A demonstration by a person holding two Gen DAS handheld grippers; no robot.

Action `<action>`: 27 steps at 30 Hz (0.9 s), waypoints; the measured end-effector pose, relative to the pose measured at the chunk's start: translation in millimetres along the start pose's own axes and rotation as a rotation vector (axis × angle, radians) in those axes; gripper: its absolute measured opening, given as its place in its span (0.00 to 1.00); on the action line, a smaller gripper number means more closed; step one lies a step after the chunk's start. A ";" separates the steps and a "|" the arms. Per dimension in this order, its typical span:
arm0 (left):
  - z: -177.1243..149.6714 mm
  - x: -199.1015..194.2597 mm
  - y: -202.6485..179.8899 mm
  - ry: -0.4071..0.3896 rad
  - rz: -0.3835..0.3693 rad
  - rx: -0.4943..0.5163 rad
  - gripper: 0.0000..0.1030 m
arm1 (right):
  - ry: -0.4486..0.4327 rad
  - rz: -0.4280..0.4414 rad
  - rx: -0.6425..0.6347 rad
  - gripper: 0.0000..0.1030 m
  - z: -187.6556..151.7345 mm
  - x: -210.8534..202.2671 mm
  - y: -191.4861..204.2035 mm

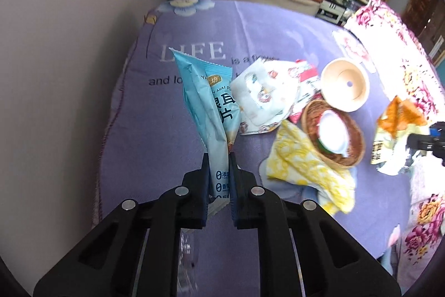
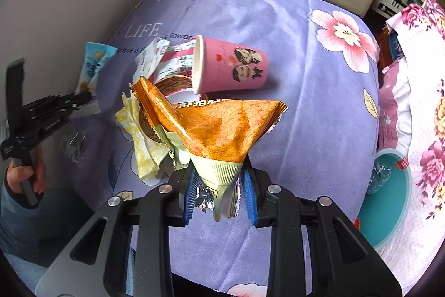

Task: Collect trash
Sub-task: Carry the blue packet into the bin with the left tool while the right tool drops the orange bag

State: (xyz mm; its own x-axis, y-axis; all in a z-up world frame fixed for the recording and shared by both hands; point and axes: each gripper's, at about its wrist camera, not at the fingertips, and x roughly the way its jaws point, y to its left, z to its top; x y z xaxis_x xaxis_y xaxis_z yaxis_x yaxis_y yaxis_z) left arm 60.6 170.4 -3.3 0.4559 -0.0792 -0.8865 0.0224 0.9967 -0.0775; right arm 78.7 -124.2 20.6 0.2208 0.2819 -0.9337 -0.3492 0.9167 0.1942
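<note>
We have the left tongs (image 1: 219, 157) clamped on a pale blue foil snack packet (image 1: 207, 105) and the right tongs (image 2: 219, 171) on an orange crinkled wrapper (image 2: 222, 130); beside the pink paper cup (image 2: 230, 66), more wrappers remain uncollected.

blue wrapper (image 1: 207, 107) pinched upright, orange wrapper (image 2: 219, 130) pinched

You get soft, even daylight in both views, no hard shadows; faint shade only under paper cup (image 2: 230, 66) and crumpled wrappers. Purple bedsheet (image 1: 172, 135) reads slightly washed and hazy. Floral quilt (image 1: 400, 52) at right blown out toward white. Small glints on finger rivets. Heavy fisheye bending: bed edges curve, corners go to black vignette. Yellow wrapper (image 1: 308, 166) and blue wrapper (image 2: 93, 68) smeared by motion blur; right-edge detail in left wrist view soft.
</note>
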 end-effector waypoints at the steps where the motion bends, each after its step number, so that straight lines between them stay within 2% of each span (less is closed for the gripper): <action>1: -0.4 -4.6 -1.5 -0.005 -0.008 0.005 0.12 | -0.006 -0.005 0.009 0.27 -4.4 -1.6 -6.6; 6: 4.3 -24.5 -34.2 -0.025 -0.075 0.069 0.12 | -0.037 -0.014 0.061 0.27 -18.4 -9.0 -31.3; 10: 8.7 -31.2 -76.5 -0.032 -0.130 0.137 0.12 | -0.071 -0.052 0.102 0.27 -34.0 -18.1 -54.7; 20: 12.0 -16.7 -229.0 -0.007 -0.283 0.365 0.12 | -0.125 -0.120 0.290 0.27 -85.5 -41.9 -149.3; 27: 0.1 17.1 -333.2 0.077 -0.342 0.484 0.12 | -0.156 -0.179 0.408 0.27 -123.3 -55.5 -218.5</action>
State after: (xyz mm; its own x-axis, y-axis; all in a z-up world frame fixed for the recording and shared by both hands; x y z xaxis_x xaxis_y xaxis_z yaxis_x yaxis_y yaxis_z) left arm 61.1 -163.0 7.4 0.2859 -0.3793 -0.8800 0.5675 0.8070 -0.1635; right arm 30.4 -375.0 -7.1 0.3899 0.1202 -0.9130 0.0866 0.9823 0.1663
